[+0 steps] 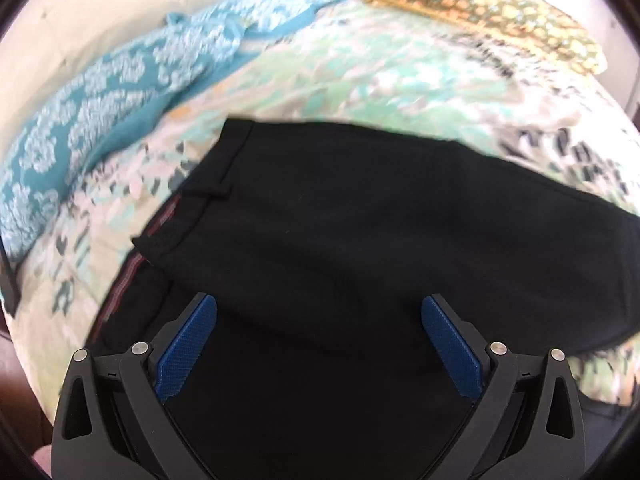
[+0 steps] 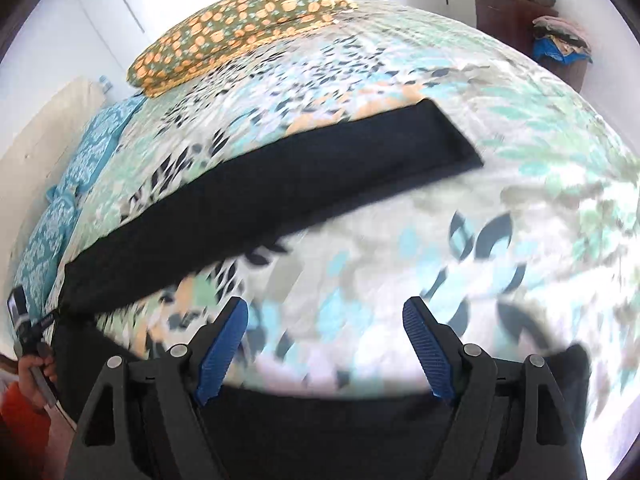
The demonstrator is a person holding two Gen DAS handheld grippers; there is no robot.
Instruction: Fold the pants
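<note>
Far left, along the wall: teal pillow [image 1: 100,92], print blurred, lying on the bedspread [image 1: 360,72]. Just right of it, black pants [image 1: 360,220] spread flat over the bedspread, waistband [image 1: 188,200] at the left with a red-striped lining showing, leg running off to the right. Near, over the pants: left gripper [image 1: 319,344], jaws spread wide, blue pads [image 1: 188,348] apart with only dark cloth between them, nothing pinched. Far right in that view: orange-and-green pillow [image 1: 492,12] at the head of the bed.

From the right wrist, far left edge: a hand [image 2: 34,376] on the other tool's handle, orange sleeve below. Right of that, teal pillow [image 2: 68,200] again beside the wall, then orange-and-green pillow [image 2: 240,24] far back. Across the middle: pants leg [image 2: 280,200] stretched from near left to its hem [image 2: 456,136] at far right, flat on the bedspread [image 2: 520,120]. Near, below the leg: right gripper [image 2: 325,344], jaws wide apart, pads [image 2: 222,352] holding nothing, blurred bedspread between them; dark cloth under the tool's base, unclear whether touching. Far right corner: brown cabinet [image 2: 516,12] with piled clothes [image 2: 560,40], well apart from the bed's near edge.
</note>
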